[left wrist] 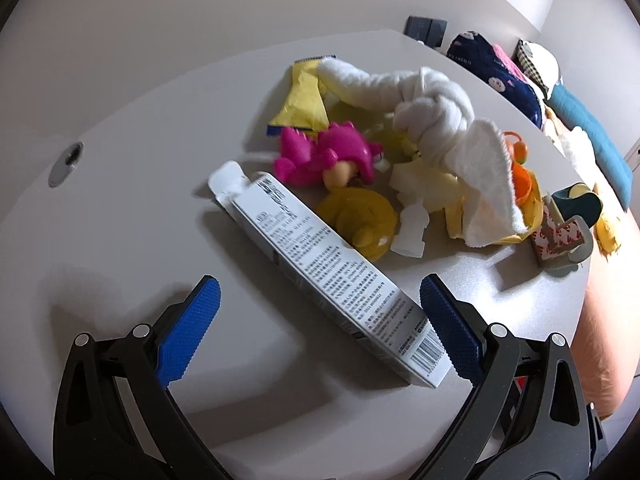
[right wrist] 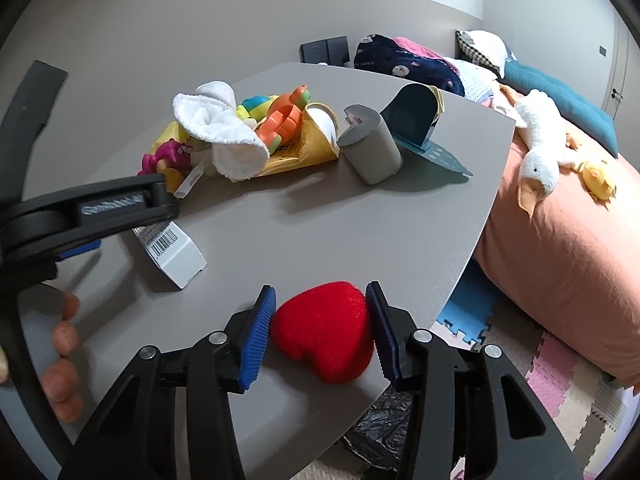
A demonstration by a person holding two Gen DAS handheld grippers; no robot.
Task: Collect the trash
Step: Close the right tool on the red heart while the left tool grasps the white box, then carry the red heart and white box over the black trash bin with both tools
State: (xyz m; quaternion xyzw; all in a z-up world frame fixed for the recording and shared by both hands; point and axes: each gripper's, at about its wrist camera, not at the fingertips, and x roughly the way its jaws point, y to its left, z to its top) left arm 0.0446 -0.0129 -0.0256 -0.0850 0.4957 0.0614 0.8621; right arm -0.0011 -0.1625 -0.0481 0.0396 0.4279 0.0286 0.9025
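Observation:
A long white printed carton lies flat on the grey table, running diagonally between the fingers of my left gripper. That gripper stands open, and its right pad is close to the carton's barcode end. In the right wrist view the same carton's end shows under a finger of the left gripper. A red fuzzy heart sits near the table's front edge. My right gripper is shut on it, with both blue pads against its sides.
Further back lies a heap: a white knotted towel, a pink toy, yellow wrappers, orange toys, a grey block and a teal scoop. To the right is a bed with a plush goose. A black bag lies below the table edge.

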